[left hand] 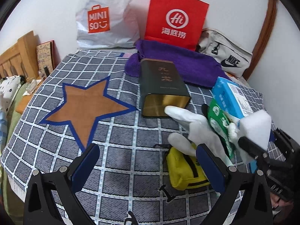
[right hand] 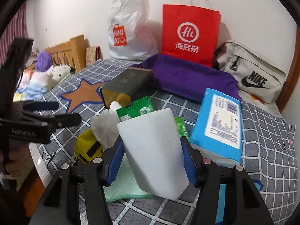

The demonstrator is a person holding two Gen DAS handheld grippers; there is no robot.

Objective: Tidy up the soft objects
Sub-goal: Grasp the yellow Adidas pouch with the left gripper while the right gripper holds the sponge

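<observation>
A grey checked cloth (left hand: 116, 150) with white grid lines covers the table, and a brown star patch (left hand: 84, 106) edged in blue sits on its left half. Against the white wall at the back stand a white plastic bag (left hand: 106, 18) with an orange logo and a red paper bag (left hand: 176, 16); a beige pouch (left hand: 226, 56) leans in the right corner beside a curved wooden frame. A purple towel (left hand: 187, 63) lies along the back of the cloth, and a dark tin box (left hand: 163, 86) lies on its side in front of it, open end toward the cameras. Left of the table a wooden bed frame (right hand: 65, 52) holds bedding and plush things.

The right gripper (right hand: 151, 150) has its blue pads pressed on either side of a white sponge block (right hand: 153, 150), held up off the cloth (the block fills the gap between the fingers). The left gripper (left hand: 148, 165) hangs with its fingers spread wide and nothing between them, over bare cloth.

A white glove (left hand: 196, 129) lies near the tin's mouth, with a yellow pouch (left hand: 185, 170) just below it, green packets (right hand: 138, 108) beside it and a blue tissue pack (right hand: 219, 123) to the right. A mint cloth (right hand: 123, 187) lies under the sponge. The clutter crowds the right half; the star side and the near left edge are open cloth.
</observation>
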